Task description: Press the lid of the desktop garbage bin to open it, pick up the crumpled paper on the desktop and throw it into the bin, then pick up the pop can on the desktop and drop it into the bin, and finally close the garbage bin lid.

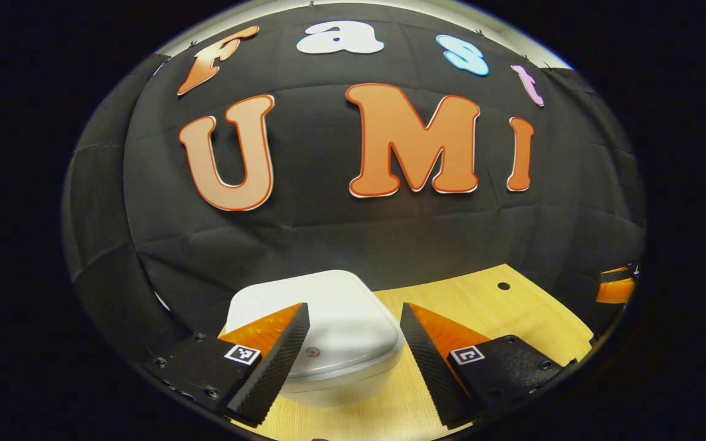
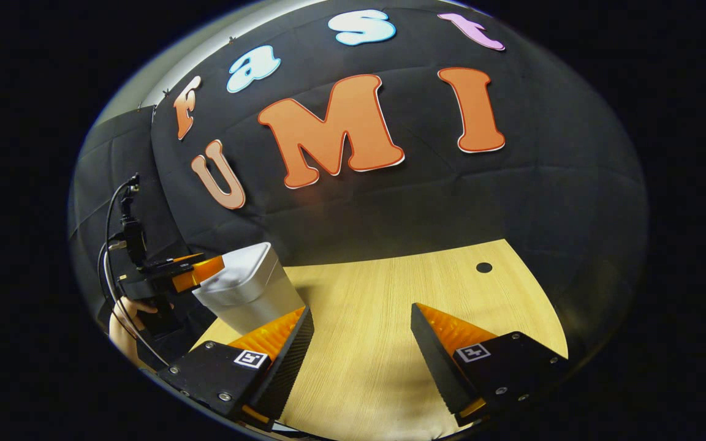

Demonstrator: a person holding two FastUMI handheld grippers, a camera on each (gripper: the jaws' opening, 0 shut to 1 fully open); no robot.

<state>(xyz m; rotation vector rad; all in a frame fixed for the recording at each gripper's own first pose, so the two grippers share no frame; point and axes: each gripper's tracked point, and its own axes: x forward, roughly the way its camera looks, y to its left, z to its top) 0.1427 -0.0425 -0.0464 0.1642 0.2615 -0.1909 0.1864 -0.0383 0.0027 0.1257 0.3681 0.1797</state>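
Currently both tools gape: left tool (image 1: 353, 343) above closed bin (image 1: 322, 318), right tool (image 2: 362, 343) over bare desk (image 2: 390, 288).

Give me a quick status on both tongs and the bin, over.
Left tongs open, over the bin. Right tongs open, empty, above bare table. Bin lid shut. Nothing in the way.

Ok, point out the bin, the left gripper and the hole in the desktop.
bin (image 1: 328, 306), left gripper view, on its closed lid.
left gripper (image 2: 206, 269), right gripper view, at its fingertips.
hole (image 2: 484, 267), right gripper view, on the dark opening.
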